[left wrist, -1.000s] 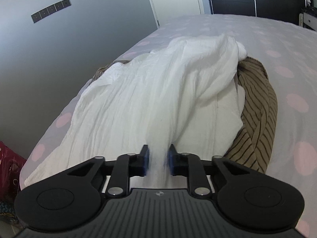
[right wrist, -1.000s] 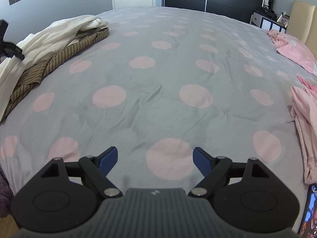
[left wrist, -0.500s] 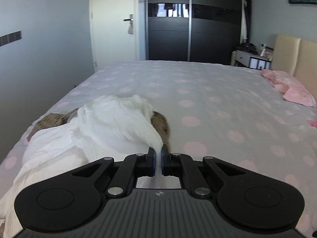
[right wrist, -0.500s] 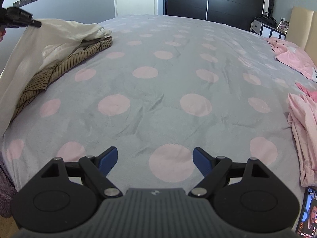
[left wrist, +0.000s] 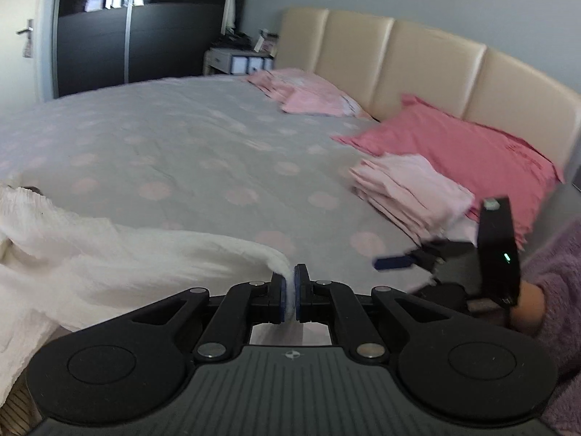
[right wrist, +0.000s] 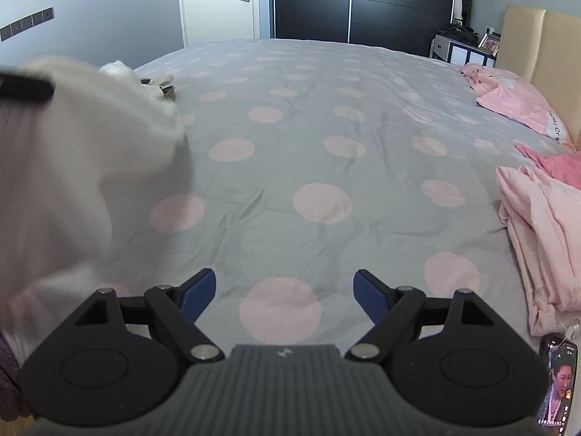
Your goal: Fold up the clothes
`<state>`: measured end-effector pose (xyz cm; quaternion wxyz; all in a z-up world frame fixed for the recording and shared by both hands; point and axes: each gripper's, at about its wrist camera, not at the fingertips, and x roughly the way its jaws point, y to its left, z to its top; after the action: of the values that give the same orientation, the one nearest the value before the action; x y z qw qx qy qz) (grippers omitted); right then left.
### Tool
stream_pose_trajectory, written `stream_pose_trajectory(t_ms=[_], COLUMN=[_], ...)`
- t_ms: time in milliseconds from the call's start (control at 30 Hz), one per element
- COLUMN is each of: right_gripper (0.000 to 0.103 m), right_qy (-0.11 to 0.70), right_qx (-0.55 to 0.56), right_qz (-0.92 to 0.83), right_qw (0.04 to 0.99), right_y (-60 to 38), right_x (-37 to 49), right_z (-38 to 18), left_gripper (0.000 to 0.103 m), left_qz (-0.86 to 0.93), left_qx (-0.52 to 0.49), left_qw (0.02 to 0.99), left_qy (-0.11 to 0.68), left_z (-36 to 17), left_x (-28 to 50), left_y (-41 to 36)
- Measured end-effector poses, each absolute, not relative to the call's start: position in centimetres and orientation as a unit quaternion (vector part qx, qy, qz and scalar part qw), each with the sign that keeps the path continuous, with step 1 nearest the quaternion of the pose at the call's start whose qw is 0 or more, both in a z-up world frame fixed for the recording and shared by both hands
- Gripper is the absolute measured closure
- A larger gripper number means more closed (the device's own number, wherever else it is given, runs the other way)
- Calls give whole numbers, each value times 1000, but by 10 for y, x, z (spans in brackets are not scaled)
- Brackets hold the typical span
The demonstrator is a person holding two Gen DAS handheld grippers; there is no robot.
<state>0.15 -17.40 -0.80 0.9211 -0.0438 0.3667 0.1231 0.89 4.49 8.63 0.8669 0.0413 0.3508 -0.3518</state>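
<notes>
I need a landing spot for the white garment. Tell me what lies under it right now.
The left gripper holds the white garment, jaws shut on one edge. Under its lifted part, grey bedspread with pink dots shows. At the far left, cloth covers whatever lies beneath.

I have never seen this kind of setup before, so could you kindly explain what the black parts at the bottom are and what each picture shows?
Each black part is a hand-held two-finger tool with a camera looking along its fingers; one picture per hand. The left tool is shut on a white garment, which trails off to the left. The right tool is open and holds nothing, above the dotted grey bedspread. Pink folded clothes lie to the right, and a phone near the bed's edge.
</notes>
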Motion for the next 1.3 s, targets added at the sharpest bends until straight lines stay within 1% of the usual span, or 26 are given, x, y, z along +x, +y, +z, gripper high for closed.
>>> stream_pose_trajectory(t_ms=[167,333,367,400,433,500,600,700,800,867,900,933,1067,1233,1300], right_gripper=[18,18,18,18,18,18,18,19,20,25,32,36,36,36,36], right_qy=[367,370,370,370,370,369,373,375,383,386,386,385,386,406,420], right_qx=[-41,-43,-44,-45,-45,-44,-37,-29,-17,-17,-19,-19,-16,-30,-25], right_qz=[119,127,128,131,133,139,151,164,182,193,199,205,226,197,194], right_qw=[922,919,919,919,918,918,915,912,906,902,901,900,894,892,886], right_y=[-177,-176,-176,-176,-175,-174,-171,-165,-157,-150,-146,-143,-128,-120,-118], right_x=[2,1,0,-1,-1,-2,-2,-1,0,0,0,-1,0,15,21], right_z=[-7,-7,-7,-7,-7,-7,-5,-4,-5,-5,-5,-4,-4,-15,-22], left_gripper=[100,99,92,82,76,62,53,49,48,47,47,47,47,46,38], left_qz=[-404,-385,-380,-375,-372,-366,-359,-340,-300,-274,-261,-249,-228,-295,-325], left_qx=[84,114,117,120,121,122,109,95,85,78,72,69,63,49,56], left_qw=[806,803,805,807,808,812,823,835,850,858,857,855,845,834,828], left_qy=[424,440,440,441,440,438,426,421,424,427,438,449,479,464,453], left_z=[45,30,30,30,31,33,41,46,47,47,43,38,20,21,22], left_x=[-14,-21,-21,-22,-22,-21,-20,-12,-3,4,8,11,14,-6,-16], left_y=[17,13,14,14,16,17,26,38,56,67,74,79,93,90,83])
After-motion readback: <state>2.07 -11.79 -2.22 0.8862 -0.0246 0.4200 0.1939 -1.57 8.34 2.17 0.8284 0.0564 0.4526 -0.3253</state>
